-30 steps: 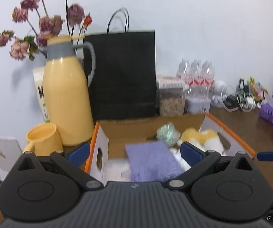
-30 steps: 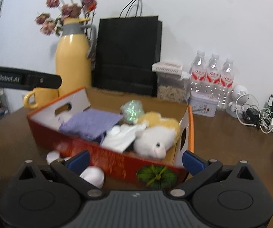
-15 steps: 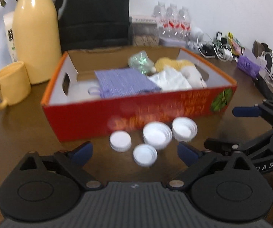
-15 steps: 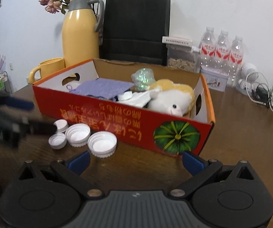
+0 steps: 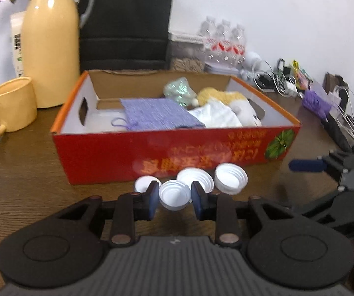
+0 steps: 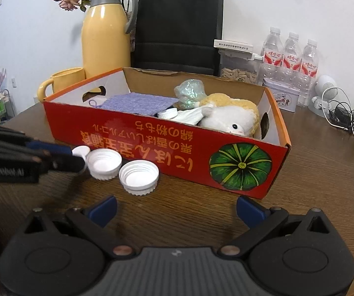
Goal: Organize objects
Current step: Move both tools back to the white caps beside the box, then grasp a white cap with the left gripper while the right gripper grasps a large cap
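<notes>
On the far left of the brown wooden table stand a pale yellow ceramic mug and a tall yellow thermos jug with a grey lid. To their right lies an open red cardboard box with a green pumpkin print, holding a folded lilac knitted cloth and a white and yellow plush toy.

Just near of the box's long wall lie four white plastic screw caps. The left gripper is low over the table, its jaws closing with the nearest small white cap between the blue pads; whether the pads press on it yet cannot be told. To do this well, the cap should sit centred so it does not pop out sideways.

Further right lie two larger caps: one touching the next. The right gripper hovers wide open and empty, nearer than the caps.
</notes>
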